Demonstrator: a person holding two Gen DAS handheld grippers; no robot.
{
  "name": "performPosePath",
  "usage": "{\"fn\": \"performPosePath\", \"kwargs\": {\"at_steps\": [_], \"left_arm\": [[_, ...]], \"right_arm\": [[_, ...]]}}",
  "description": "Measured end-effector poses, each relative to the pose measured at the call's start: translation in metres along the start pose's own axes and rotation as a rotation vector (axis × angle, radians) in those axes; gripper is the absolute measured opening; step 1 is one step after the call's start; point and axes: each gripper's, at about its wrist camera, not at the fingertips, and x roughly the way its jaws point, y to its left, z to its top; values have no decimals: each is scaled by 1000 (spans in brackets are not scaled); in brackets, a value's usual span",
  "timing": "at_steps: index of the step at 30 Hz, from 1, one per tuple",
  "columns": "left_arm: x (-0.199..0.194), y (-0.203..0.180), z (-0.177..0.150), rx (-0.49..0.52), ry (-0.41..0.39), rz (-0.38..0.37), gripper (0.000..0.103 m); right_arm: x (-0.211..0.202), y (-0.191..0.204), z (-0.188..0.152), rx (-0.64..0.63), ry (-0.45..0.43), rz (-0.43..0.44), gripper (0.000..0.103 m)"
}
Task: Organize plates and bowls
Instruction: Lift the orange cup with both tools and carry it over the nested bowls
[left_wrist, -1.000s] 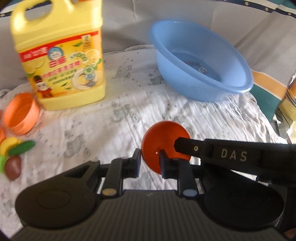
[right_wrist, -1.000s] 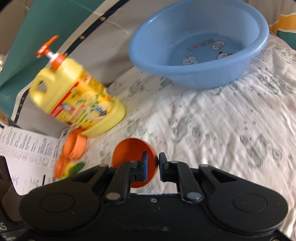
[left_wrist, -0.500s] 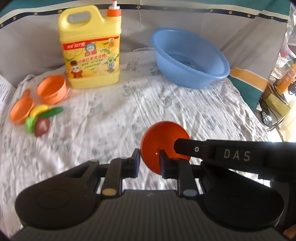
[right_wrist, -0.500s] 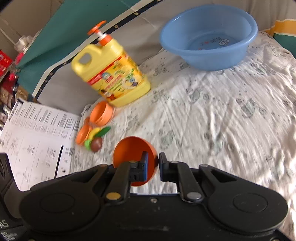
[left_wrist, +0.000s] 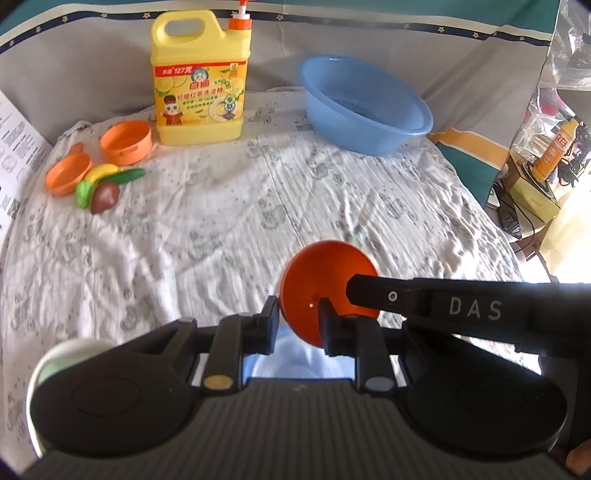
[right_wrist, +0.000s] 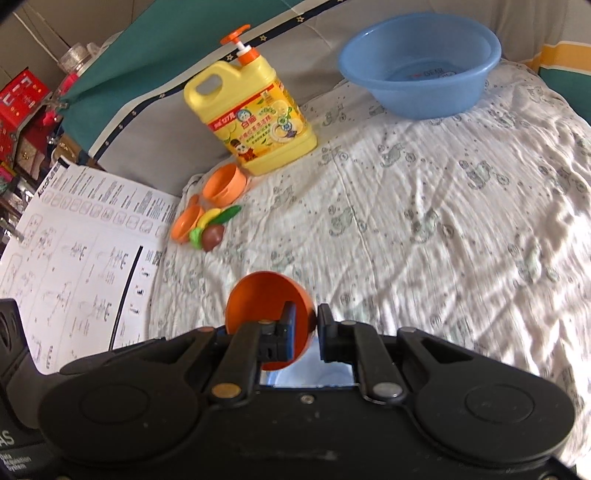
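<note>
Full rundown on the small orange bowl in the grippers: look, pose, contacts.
The small orange plastic bowl is round, glossy, plain and apparently empty. It is tipped on its side, held above the white printed cloth and not resting on it. The right gripper is clamped on its rim, one finger inside and one outside. In the left wrist view the left gripper sits at its edge, its left finger clear of it.

Left gripper (left_wrist: 297, 320) and right gripper (right_wrist: 303, 324), both apparently pinching one orange bowl (left_wrist: 325, 284), raised, fingers forward
</note>
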Motion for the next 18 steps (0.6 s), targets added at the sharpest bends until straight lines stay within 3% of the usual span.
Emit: {"fn": "performPosePath", "kwargs": {"at_steps": [18], "left_arm": [[11, 4, -45, -36, 88, -11, 23]], "right_arm": [[8, -11, -37, -14, 104, -14, 13]]}}
